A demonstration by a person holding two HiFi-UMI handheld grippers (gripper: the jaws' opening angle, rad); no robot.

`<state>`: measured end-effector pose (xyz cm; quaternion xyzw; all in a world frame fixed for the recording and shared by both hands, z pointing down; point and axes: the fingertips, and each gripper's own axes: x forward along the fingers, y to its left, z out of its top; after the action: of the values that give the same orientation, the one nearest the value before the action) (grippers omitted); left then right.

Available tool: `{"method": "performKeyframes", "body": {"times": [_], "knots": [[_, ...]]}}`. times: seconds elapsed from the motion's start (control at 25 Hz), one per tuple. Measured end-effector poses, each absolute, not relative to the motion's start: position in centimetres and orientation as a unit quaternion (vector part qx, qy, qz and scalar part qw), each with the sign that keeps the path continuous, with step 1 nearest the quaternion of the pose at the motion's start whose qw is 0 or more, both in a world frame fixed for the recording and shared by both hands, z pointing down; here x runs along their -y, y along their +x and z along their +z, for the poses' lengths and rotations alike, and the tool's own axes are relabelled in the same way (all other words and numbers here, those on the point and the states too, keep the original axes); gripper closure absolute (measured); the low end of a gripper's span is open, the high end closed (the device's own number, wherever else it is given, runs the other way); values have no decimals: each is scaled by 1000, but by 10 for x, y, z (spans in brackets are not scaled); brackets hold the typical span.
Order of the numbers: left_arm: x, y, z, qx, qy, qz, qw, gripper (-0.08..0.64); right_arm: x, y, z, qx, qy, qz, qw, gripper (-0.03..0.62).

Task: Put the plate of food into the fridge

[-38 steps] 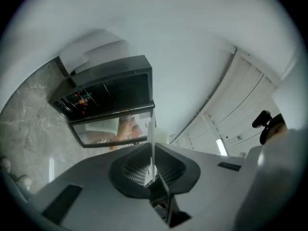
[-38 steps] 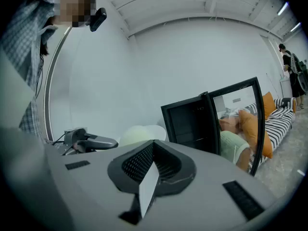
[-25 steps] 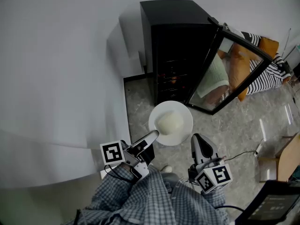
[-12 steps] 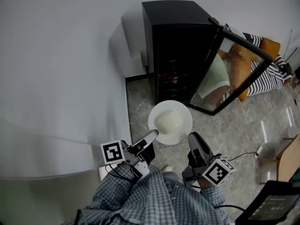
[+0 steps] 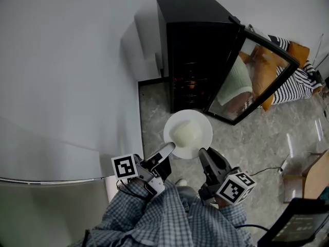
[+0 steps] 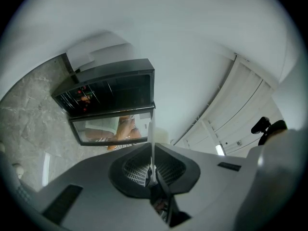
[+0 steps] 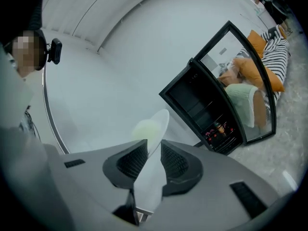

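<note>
Grey floor lies under the plate (image 5: 202,125) of food, mid-frame. The left gripper (image 5: 167,150) and right gripper (image 5: 204,158) both pinch its rim. The fridge (image 5: 195,45), top middle, stands open; the plate is not inside yet.

The fridge (image 5: 193,40) gleams glossy black, its glass door (image 5: 257,76) mirror-bright. Before the fridge, the floor (image 5: 154,107) is polished, veined stone; the plate (image 5: 203,124) is smooth white. Matt grey plastic on the left gripper (image 5: 167,149) and right gripper (image 5: 204,156), pads (image 7: 131,160) ribbed.
</note>
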<state>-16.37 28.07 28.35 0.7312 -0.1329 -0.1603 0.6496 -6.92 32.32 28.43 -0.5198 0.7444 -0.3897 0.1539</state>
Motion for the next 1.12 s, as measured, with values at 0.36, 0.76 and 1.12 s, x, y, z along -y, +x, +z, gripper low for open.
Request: {"method": "performKeyframes", "body": {"times": [0.36, 0.76, 1.12], "knots": [[-284, -159, 291, 125, 730, -168, 651, 540, -326, -64, 291, -738, -525, -391, 166, 502], [-288, -150, 292, 113, 729, -176, 652, 540, -330, -54, 289, -734, -526, -388, 182, 505], [-292, -143, 290, 109, 734, -169, 649, 540, -336, -48, 288, -727, -531, -387, 200, 505]]}}
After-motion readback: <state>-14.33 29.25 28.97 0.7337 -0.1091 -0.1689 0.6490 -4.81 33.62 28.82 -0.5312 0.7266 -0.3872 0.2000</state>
